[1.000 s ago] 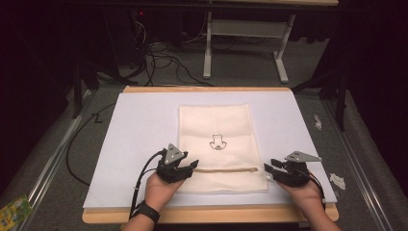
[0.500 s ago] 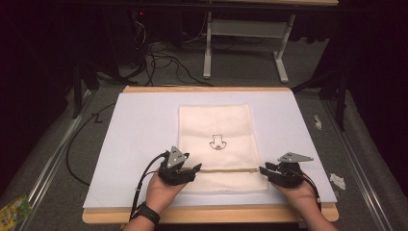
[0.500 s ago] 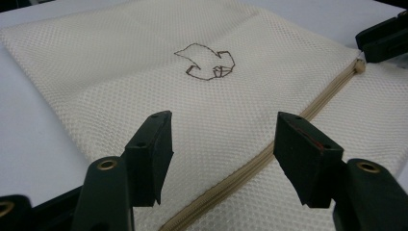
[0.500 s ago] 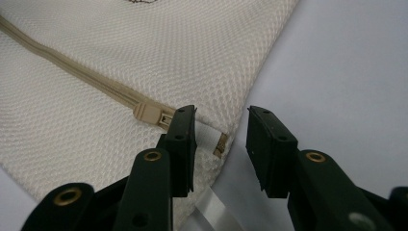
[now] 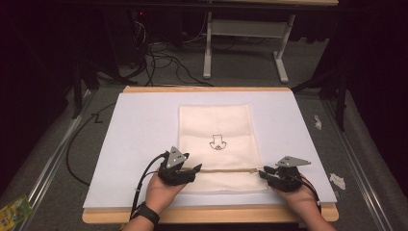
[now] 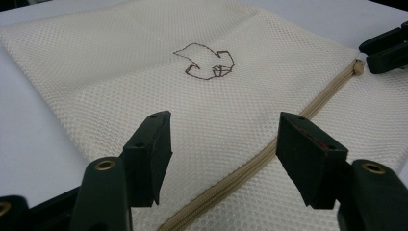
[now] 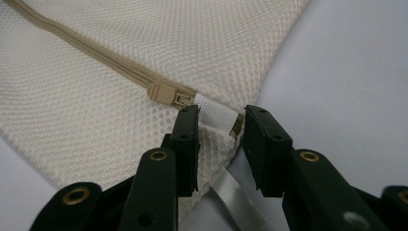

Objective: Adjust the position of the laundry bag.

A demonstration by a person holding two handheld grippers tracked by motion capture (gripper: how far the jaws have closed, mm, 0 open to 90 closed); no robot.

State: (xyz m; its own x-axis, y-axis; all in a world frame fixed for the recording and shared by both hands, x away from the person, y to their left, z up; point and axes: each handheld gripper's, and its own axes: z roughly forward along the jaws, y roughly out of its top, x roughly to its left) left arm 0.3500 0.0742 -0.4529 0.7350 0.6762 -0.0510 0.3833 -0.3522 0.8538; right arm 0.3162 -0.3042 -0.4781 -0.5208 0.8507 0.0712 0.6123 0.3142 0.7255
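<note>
A cream mesh zip bag [image 5: 217,139] lay flat near the middle of the white board [image 5: 134,130] that covered the wooden table [image 5: 207,215], its long side running from near to far, with a small dark outline drawing [image 5: 217,143] stitched at its centre. A tan zipper [image 5: 226,170] crossed the bag's near end from left to right. At the near left, the person's left hand [image 5: 161,192] came in palm down from the near edge, a dark band at the wrist, holding the left gripper [image 5: 195,169] low over the bag's near-left edge and pointing right along the zipper line. In the left gripper view its two black jaws stood wide apart with nothing between them [image 6: 223,159], the zipper tape [image 6: 269,154] running under the gap and the right gripper's tips [image 6: 385,48] visible at the far end of the zipper. At the near right, the right hand [image 5: 300,202] came in the same way, and the right gripper [image 5: 263,173] pointed left at the bag's near-right edge. In the right gripper view its jaws [image 7: 219,127] sat either side of the white fabric tab [image 7: 216,115] at the zipper's end, just past the tan zipper slider [image 7: 168,94]; they were narrowed around the tab but whether they actually pinched it could not be told. Dark cables [image 5: 144,178] trailed from the left gripper toward the near edge.
</note>
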